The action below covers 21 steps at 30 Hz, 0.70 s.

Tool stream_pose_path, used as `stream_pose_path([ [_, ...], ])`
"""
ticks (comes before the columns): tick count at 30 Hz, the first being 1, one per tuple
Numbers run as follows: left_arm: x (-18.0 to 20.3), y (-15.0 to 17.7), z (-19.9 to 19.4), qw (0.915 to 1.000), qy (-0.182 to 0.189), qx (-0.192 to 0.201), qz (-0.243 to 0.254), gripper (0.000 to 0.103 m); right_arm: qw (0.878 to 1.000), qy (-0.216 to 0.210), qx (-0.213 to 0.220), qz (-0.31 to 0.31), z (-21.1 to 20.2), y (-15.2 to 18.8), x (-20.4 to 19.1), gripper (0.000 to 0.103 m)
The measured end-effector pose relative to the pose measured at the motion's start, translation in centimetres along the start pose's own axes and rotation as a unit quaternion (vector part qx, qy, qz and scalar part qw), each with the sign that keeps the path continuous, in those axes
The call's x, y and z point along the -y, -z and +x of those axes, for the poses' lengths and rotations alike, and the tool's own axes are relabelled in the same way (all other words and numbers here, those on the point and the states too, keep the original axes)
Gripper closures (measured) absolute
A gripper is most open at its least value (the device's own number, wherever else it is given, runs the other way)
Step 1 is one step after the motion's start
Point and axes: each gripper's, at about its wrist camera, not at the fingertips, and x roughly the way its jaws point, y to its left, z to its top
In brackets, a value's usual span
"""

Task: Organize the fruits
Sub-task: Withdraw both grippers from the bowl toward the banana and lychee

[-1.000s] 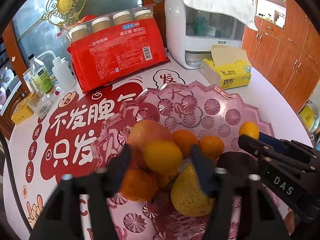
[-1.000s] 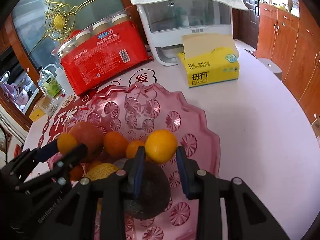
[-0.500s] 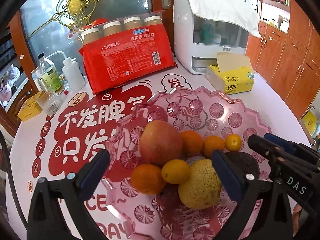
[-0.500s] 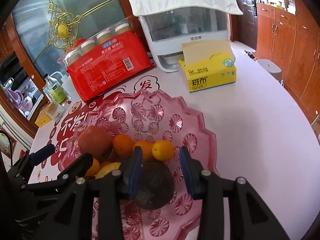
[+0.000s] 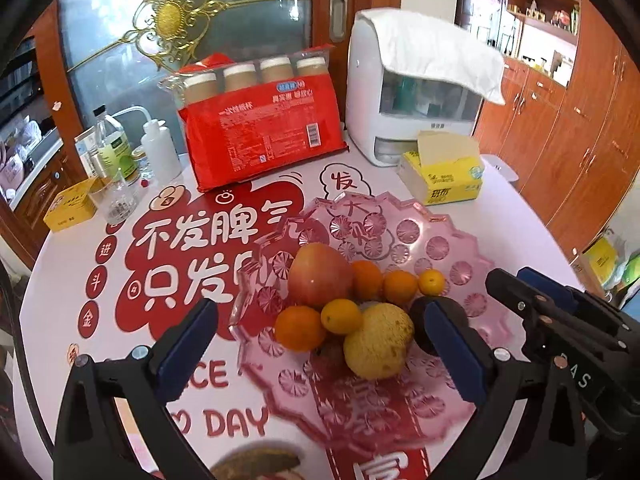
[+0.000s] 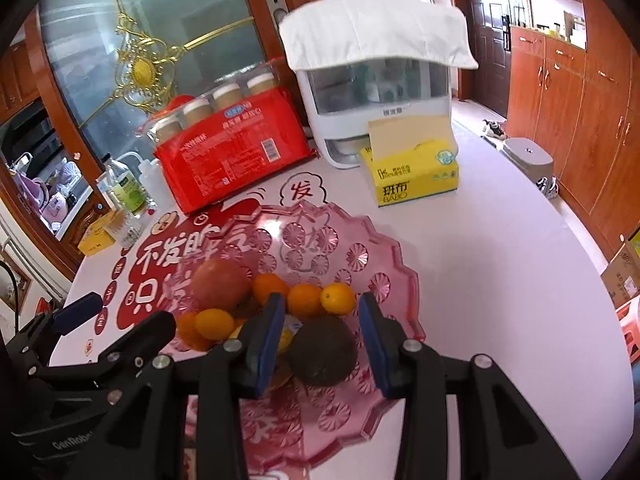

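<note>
Left wrist view: white round table (image 5: 532, 224) with red printed mat (image 5: 168, 264). At the back, white appliance (image 5: 404, 100) with a cloth draped over it, red pack of jars (image 5: 264, 128), yellow tissue box (image 5: 444, 176), bottles (image 5: 120, 148) and a glass at far left. Pink scalloped fruit tray (image 5: 452, 240) sits mid-table. Fruits piled on its near-left part: red apple (image 5: 320, 274), yellow pear (image 5: 378, 340), dark avocado (image 6: 322, 350), several oranges (image 5: 300, 328) and small citrus (image 5: 341, 316), all touching or just beside each other. Nothing blocks the pile from above. Left gripper (image 5: 320, 344) spread fully wide, empty, hovering above the pile, pads clear of all fruit. Right gripper (image 6: 322, 332) partly open, empty, fingers either side of the avocado in view but above it, not pressing.
</note>
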Motion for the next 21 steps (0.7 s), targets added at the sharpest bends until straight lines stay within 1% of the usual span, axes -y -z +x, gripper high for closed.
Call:
stream_pose_path([
  [4,-0.6,0.5,-3.4,0.9999,-0.003,0.011,-0.006,0.001,1.0,-0.005,0.013,0.0,-2.8,0.3,-0.7,0.064],
  [8,-1.5,1.5,-7.7,0.9994,-0.003,0.034,-0.012,0.001,1.0,-0.008,0.028,-0.005,-6.4,1.2,-1.9,0.063],
  [13,-3.5,2.9,-12.3,0.9968,-0.027,0.067,-0.035,0.001,0.998,-0.012,0.048,-0.025,-10.3,2.6,-3.9,0.06],
  [18,-6.2,5.0,-15.2,0.9954,-0.019,0.073,-0.059,0.001,0.996,-0.027,0.068,-0.046,-13.6,4.5,-5.9,0.059],
  [21,-7.7,6.7,-16.4,0.9941,-0.035,0.08,-0.064,0.001,0.995,-0.038,0.074,-0.057,-14.6,5.7,-7.1,0.059],
])
